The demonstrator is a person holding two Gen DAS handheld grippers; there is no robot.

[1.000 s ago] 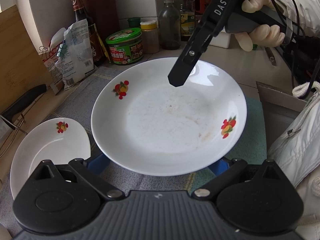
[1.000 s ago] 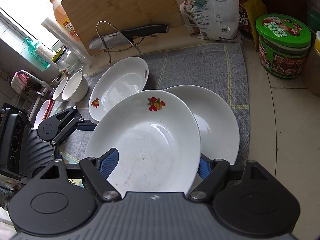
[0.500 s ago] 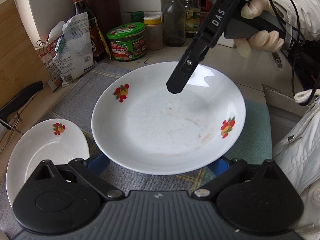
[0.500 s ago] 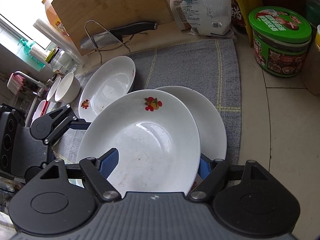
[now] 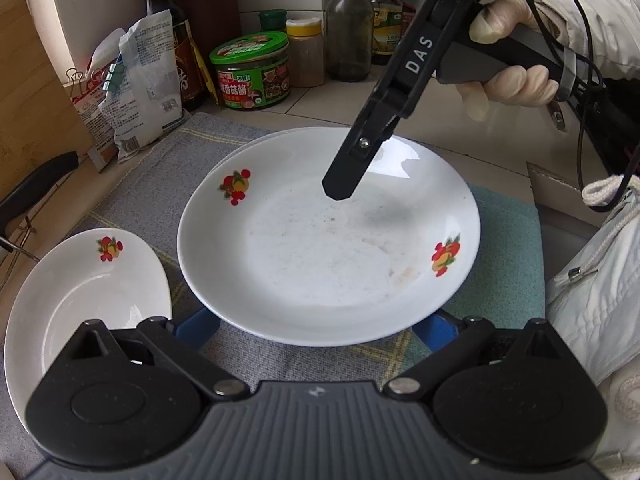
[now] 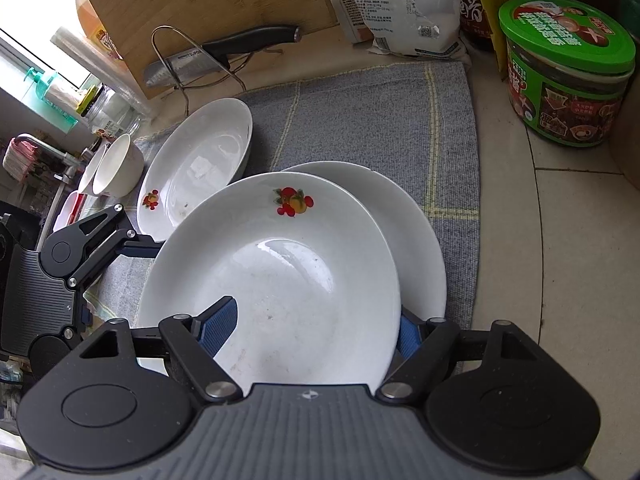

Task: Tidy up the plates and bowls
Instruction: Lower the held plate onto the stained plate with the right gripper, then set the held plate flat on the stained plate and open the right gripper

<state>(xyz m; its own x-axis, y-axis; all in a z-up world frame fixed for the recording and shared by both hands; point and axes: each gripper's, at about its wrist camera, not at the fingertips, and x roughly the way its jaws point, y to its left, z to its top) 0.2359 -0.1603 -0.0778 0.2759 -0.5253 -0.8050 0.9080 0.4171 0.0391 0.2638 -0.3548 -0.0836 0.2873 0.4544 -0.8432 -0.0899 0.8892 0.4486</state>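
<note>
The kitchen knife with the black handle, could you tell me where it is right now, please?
In the right wrist view the kitchen knife rests across a wire rack at upper left, against the bamboo cutting board, just beyond the grey mat.

"DAS" on the right tongs (image 5: 340, 196); "SUPOR" on the knife blade (image 6: 188, 66).
</note>
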